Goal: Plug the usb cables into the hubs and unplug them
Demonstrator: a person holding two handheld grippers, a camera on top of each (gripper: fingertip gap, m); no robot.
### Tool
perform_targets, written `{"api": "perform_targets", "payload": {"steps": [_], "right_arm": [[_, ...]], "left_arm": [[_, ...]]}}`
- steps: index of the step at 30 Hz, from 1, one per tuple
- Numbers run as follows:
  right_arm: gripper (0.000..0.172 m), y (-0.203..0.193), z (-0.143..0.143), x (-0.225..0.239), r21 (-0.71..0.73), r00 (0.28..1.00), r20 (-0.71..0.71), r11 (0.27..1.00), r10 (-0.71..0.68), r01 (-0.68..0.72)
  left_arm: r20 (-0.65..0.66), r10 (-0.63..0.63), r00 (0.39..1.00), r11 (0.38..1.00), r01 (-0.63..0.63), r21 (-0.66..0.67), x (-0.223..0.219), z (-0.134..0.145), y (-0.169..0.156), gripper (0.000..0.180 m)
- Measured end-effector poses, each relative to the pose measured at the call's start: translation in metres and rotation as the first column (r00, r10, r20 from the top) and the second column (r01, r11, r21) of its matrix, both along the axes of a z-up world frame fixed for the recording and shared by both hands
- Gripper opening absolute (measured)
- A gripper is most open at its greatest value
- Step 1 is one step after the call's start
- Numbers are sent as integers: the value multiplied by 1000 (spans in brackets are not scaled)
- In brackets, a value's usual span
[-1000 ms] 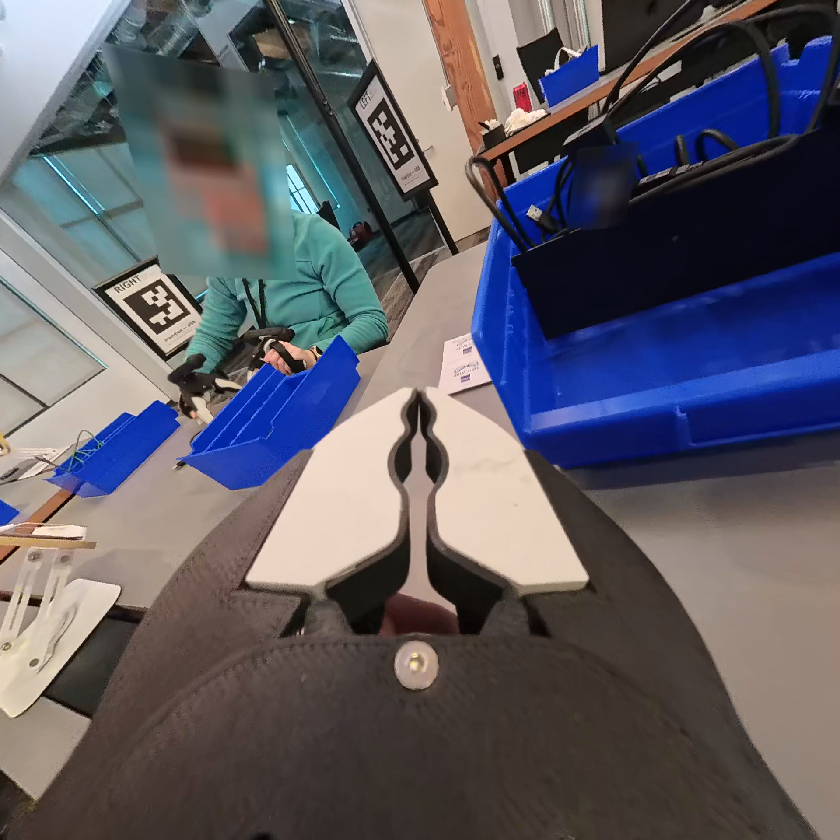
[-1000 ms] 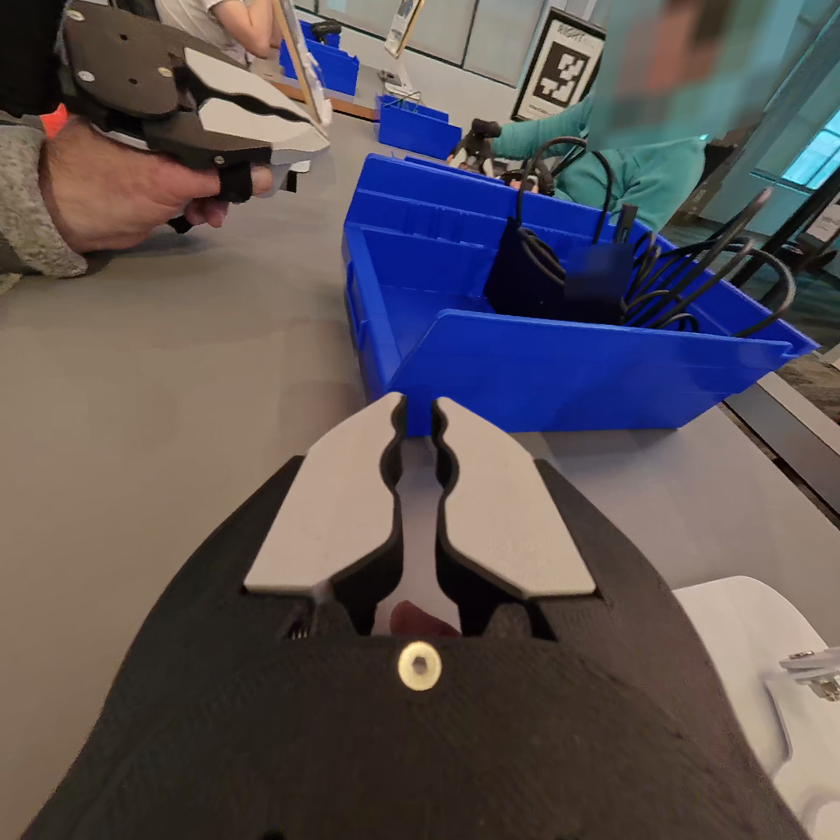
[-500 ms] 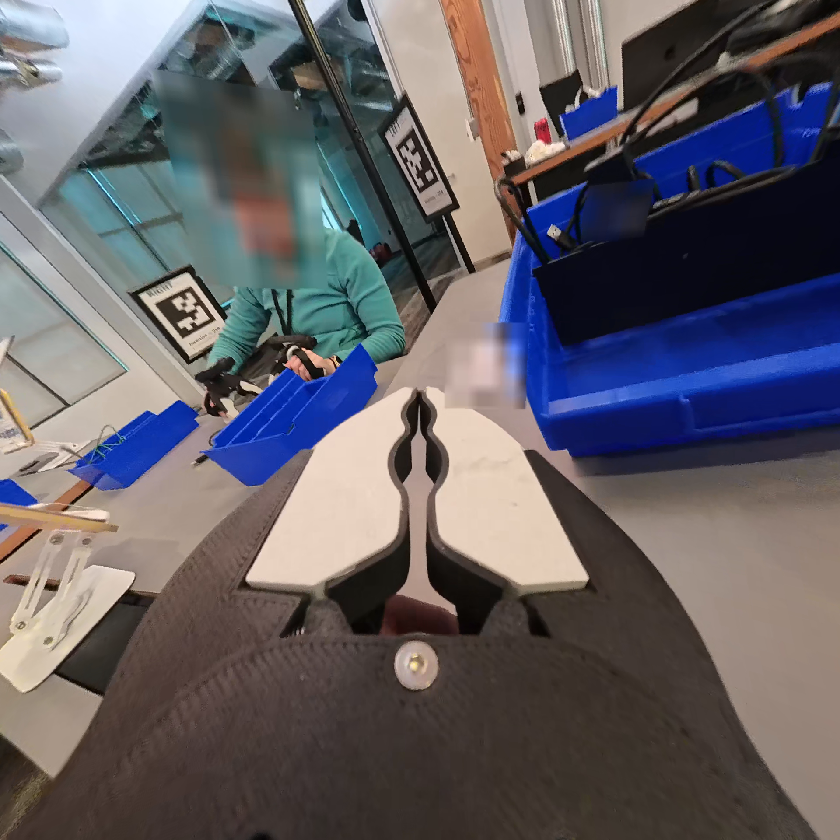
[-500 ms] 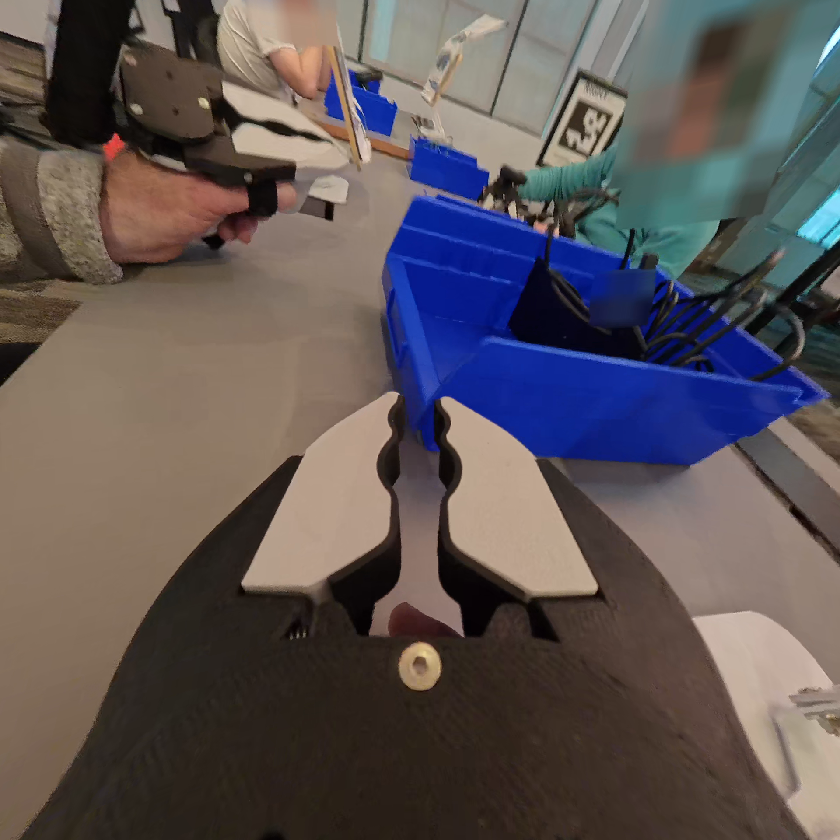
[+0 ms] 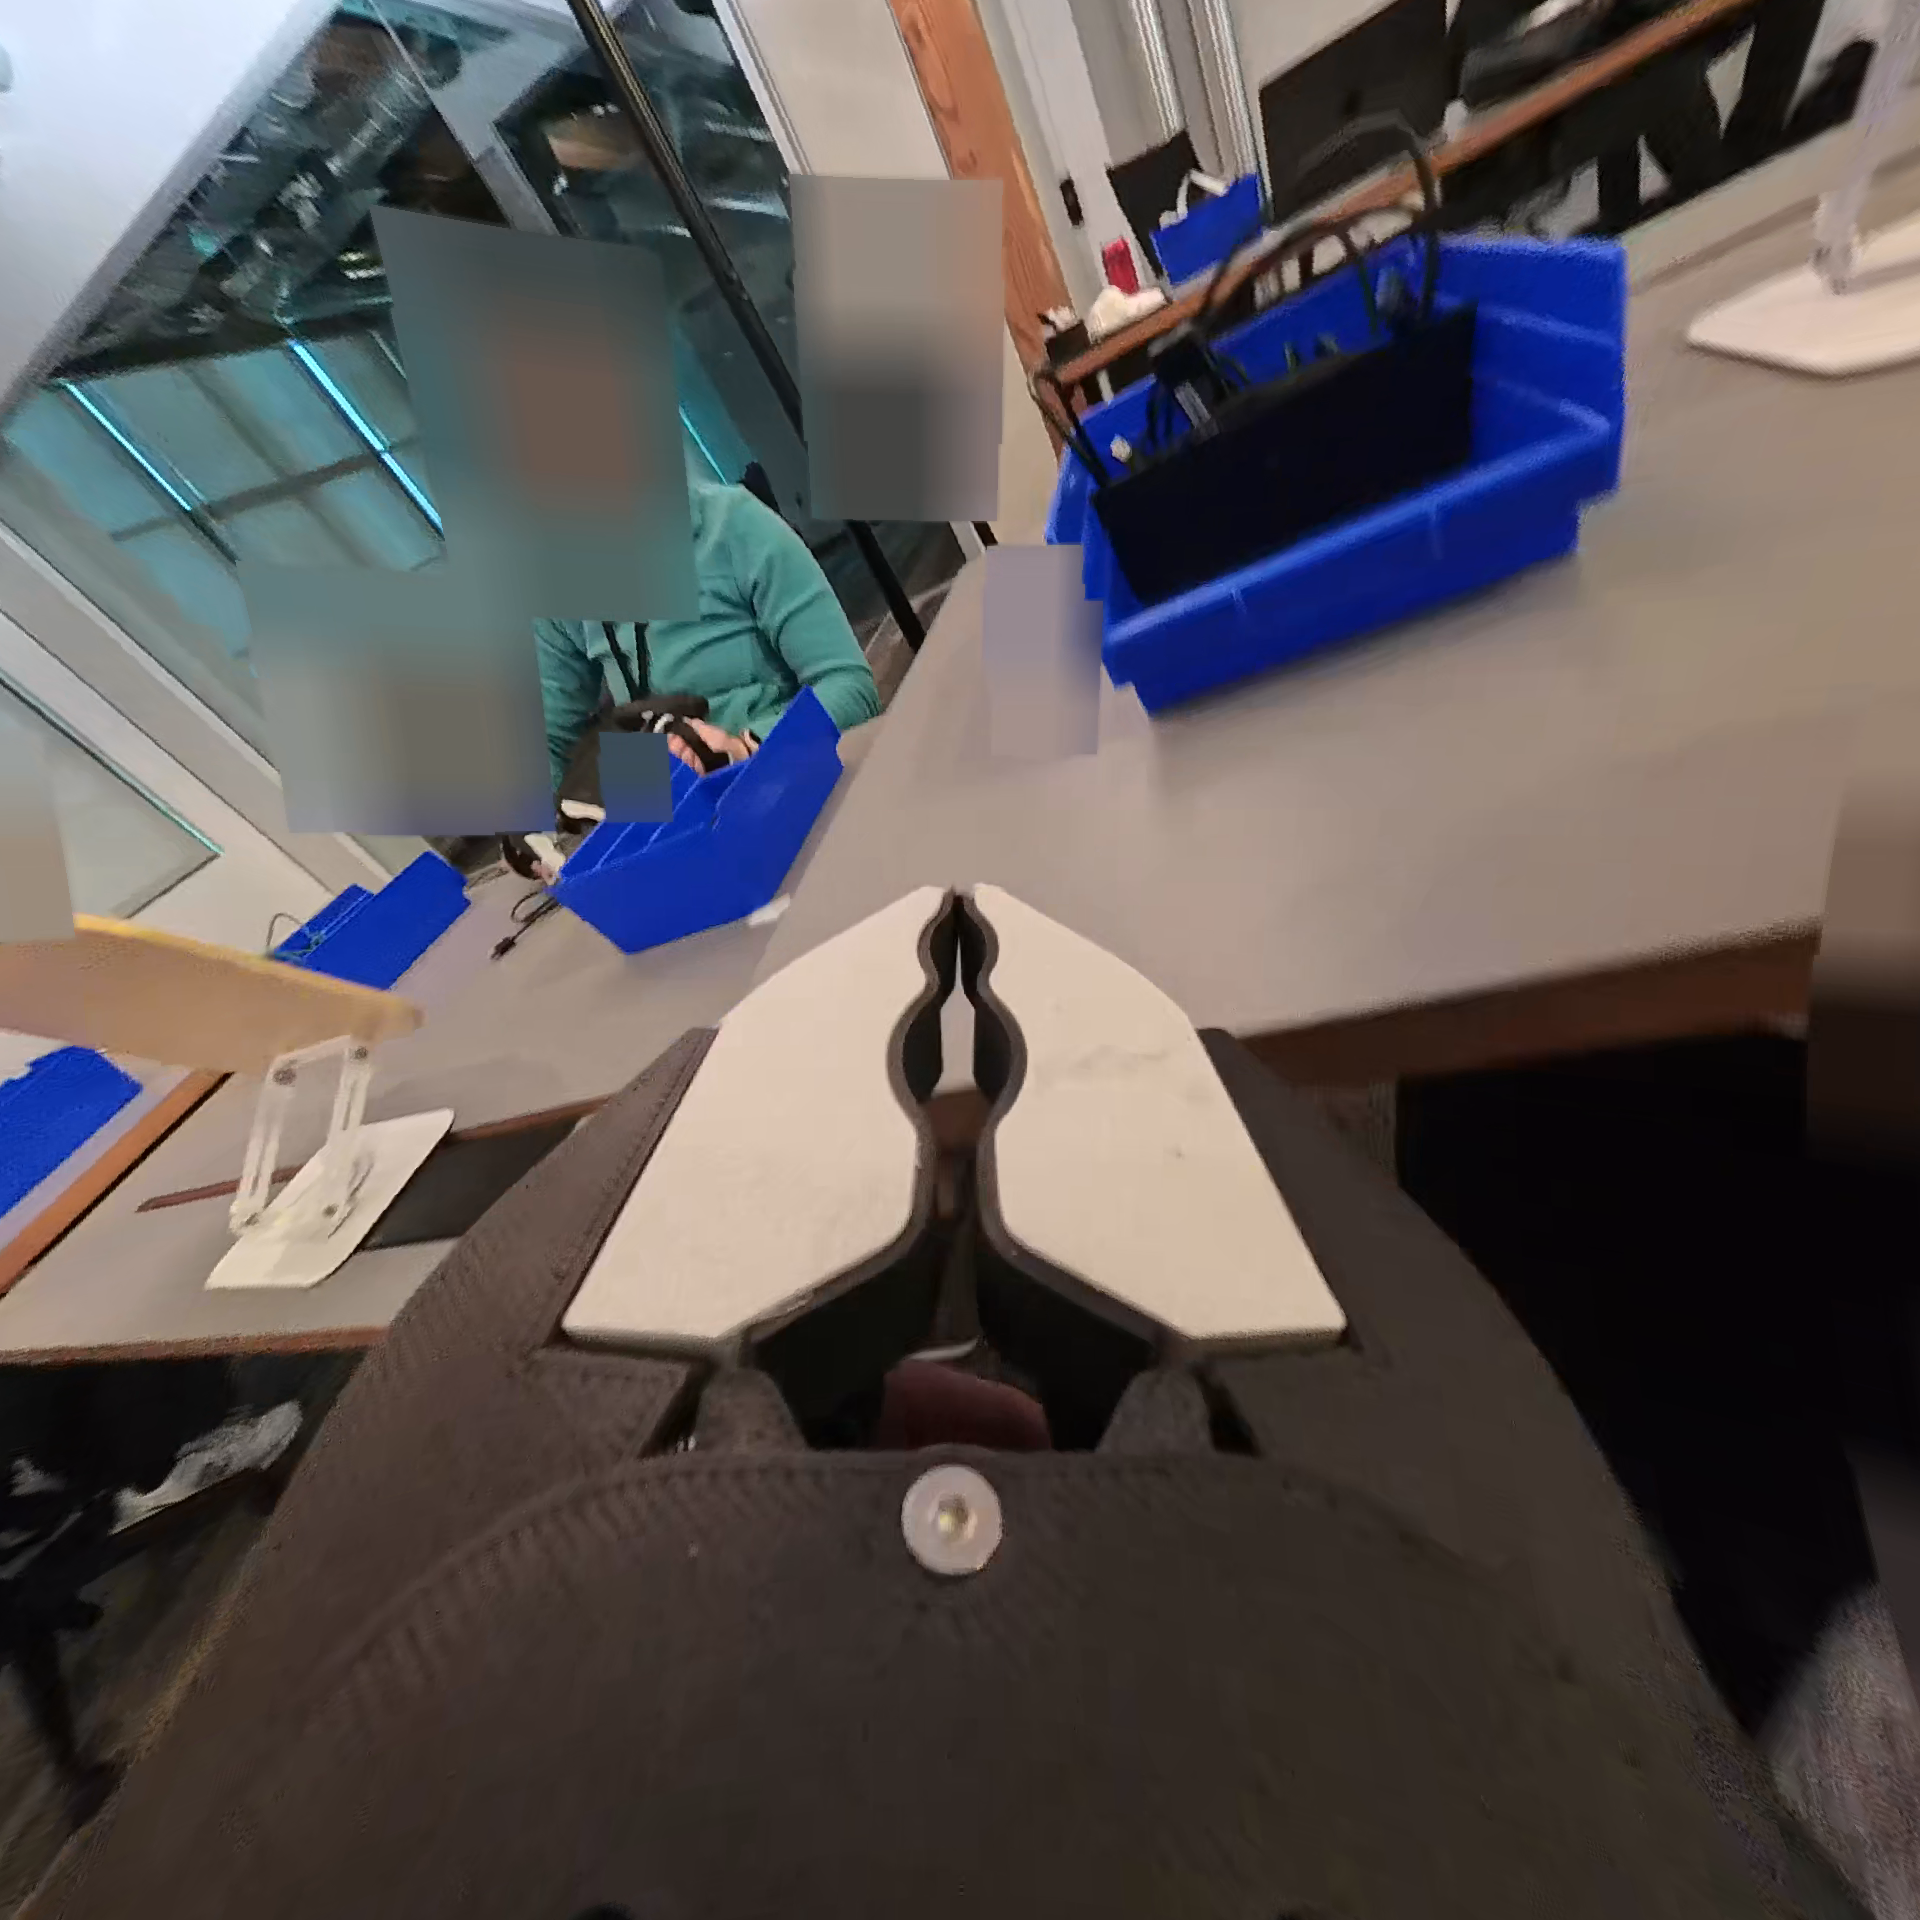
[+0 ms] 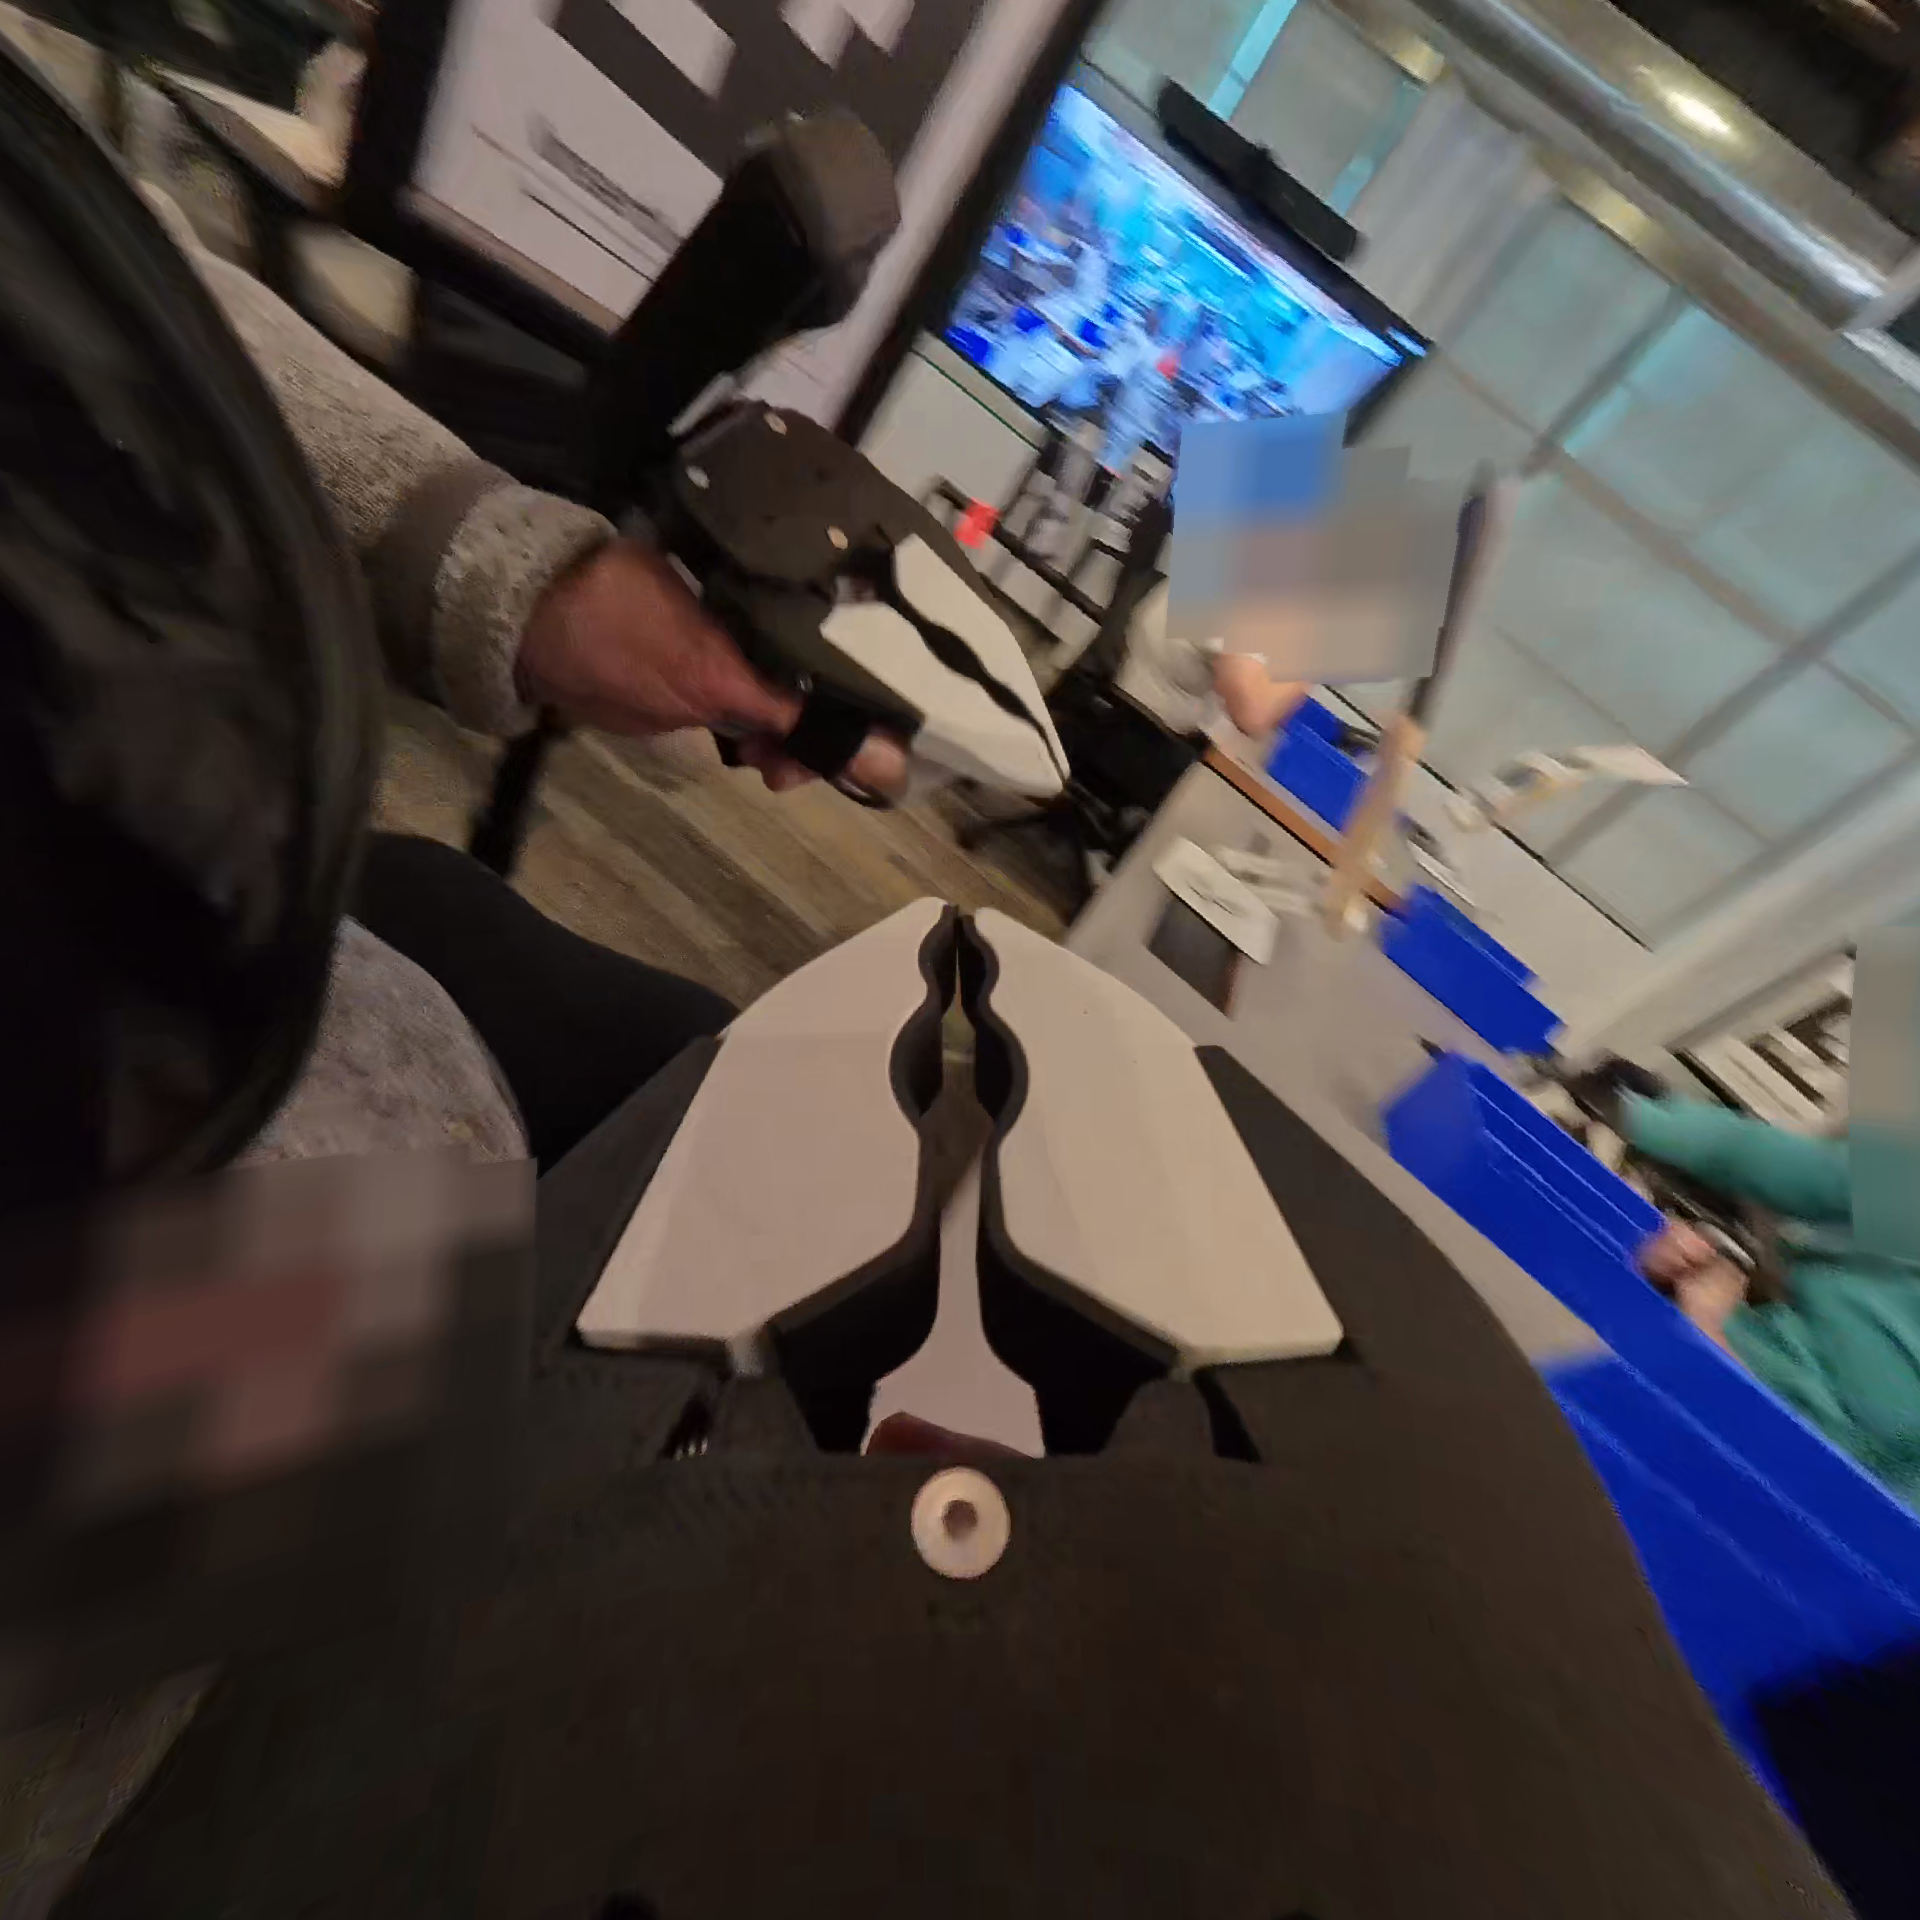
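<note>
Left of my left gripper (image 5: pixel 954 920), past its closed tips, a blue bin (image 5: pixel 717 842) sits on the grey table (image 5: pixel 1403 831) in front of a person in a teal top (image 5: pixel 758 634). Ahead and to the right, well apart from the tips, stands the blue bin (image 5: pixel 1351 603) that holds the task's things: a dark upright block (image 5: pixel 1299 468) fills it, with black USB cables (image 5: pixel 1340 229) looping up above its rim and one plug end (image 5: pixel 1122 449) poking out at the bin's left end. I cannot tell the hubs apart from that dark block.

My left gripper's white fingers (image 5: pixel 810 1122) meet at the tips with nothing between them, held back off the table's near edge (image 5: pixel 1507 1013). In the right wrist view my left hand (image 6: pixel 644 665) grips that gripper's handle, grey sleeve (image 6: pixel 488 592) at the wrist, its jaws pointing down and right, above the floor.

My right gripper (image 6: pixel 956 920) is likewise pressed shut on nothing, tilted, its tips over the floor just off the table's corner (image 6: pixel 1143 904), blue bins (image 6: pixel 1714 1455) blurred to its right.
</note>
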State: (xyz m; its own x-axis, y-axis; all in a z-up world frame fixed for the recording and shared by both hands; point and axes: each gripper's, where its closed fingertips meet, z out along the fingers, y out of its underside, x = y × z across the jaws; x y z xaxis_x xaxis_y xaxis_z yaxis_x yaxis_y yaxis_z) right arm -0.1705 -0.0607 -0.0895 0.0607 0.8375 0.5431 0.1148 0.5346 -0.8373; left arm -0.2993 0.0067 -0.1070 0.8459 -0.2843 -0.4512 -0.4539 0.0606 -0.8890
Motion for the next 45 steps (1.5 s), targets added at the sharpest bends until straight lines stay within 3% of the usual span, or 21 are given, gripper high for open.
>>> {"api": "perform_targets", "payload": {"steps": [3,6,10,13,16,21,33,45], "right_arm": [[0,-25,5,-49,11,990,-3,990,139,-139],[0,-31,13,-92,-51,975,-37,974,219,-220],[3,-12,6,-150,-256,984,-29,950,178,-179],[5,-2,-3,-175,-273,986,18,949,167,-156],[8,-2,-26,-180,-366,977,55,915,204,-170],[19,-6,-71,-182,-330,948,227,933,225,-142],[27,-9,-98,-179,-399,900,327,905,288,-144],[30,-13,-104,-177,-416,882,349,896,317,-158]], "left_arm": [[-49,42,998,997,-46,-66,-27,-26,-46,0],[-5,64,998,987,-64,-144,-45,-58,-85,0],[-168,26,985,979,-59,-193,-48,-89,-111,0],[-161,38,986,978,-70,-198,-52,-89,-113,0],[-140,73,987,973,-101,-207,-62,-94,-115,0],[-162,112,980,964,-147,-223,-75,-104,-116,0],[-192,141,971,947,-189,-260,-92,-124,-122,0],[-181,138,974,939,-187,-289,-93,-136,-120,7]]}}
